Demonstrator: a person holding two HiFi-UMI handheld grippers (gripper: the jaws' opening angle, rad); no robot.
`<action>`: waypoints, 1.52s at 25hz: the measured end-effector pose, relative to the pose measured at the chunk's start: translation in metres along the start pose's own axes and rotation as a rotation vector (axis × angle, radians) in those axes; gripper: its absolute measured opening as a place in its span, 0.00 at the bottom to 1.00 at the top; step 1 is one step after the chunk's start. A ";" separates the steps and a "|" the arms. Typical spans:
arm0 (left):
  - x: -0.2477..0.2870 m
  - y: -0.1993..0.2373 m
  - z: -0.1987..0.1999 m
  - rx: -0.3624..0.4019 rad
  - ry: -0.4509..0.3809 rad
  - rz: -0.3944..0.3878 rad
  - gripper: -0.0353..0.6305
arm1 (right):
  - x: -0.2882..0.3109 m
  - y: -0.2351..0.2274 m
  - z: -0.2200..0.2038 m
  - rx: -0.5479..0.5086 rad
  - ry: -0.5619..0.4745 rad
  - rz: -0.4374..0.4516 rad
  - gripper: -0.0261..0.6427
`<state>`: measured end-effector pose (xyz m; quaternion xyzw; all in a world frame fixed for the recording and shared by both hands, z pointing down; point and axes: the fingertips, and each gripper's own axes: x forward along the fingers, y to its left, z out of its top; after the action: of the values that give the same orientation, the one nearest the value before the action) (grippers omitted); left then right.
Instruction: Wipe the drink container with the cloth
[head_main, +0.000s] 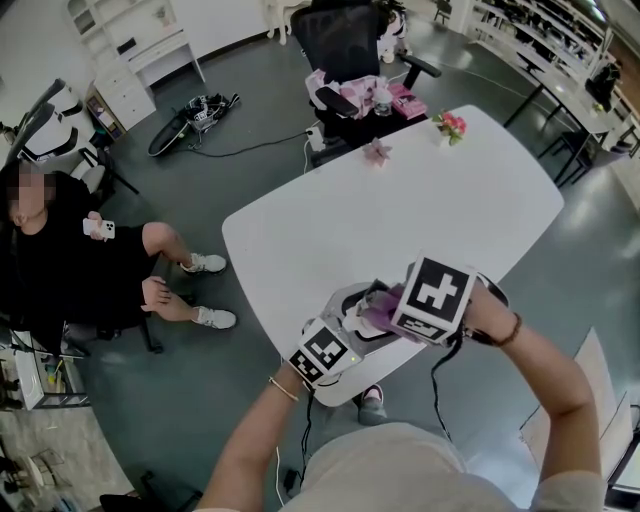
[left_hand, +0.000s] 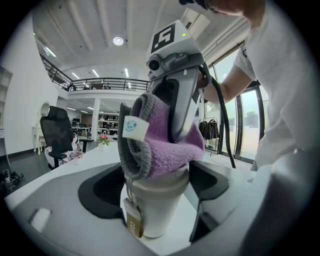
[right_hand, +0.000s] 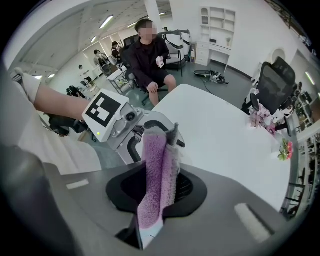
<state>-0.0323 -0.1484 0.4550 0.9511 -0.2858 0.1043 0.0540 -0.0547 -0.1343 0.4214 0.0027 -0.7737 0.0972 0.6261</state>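
purple cloth (left_hand: 167, 150) atop white cup (left_hand: 159, 207)

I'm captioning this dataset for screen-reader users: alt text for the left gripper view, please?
A white lidded cup with a hanging tea tag is gripped between the left gripper's tongs, while the right gripper presses a folded purple-and-grey cloth onto its lid. A white table stretches behind.

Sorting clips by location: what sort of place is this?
Probably an open-plan office or studio: a white table, a black office chair, and a railed mezzanine above.
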 end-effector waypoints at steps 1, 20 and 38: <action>0.000 0.000 0.000 0.000 0.000 0.000 0.66 | 0.001 -0.001 0.000 0.004 0.001 0.000 0.14; -0.002 0.000 -0.002 0.004 0.001 -0.003 0.66 | -0.005 -0.035 -0.012 0.126 -0.016 -0.049 0.14; -0.003 -0.001 -0.002 -0.003 0.009 -0.002 0.66 | -0.041 -0.073 -0.040 0.243 -0.120 -0.070 0.14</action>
<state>-0.0341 -0.1456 0.4566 0.9508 -0.2849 0.1079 0.0565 0.0025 -0.2047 0.4003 0.1114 -0.7918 0.1678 0.5767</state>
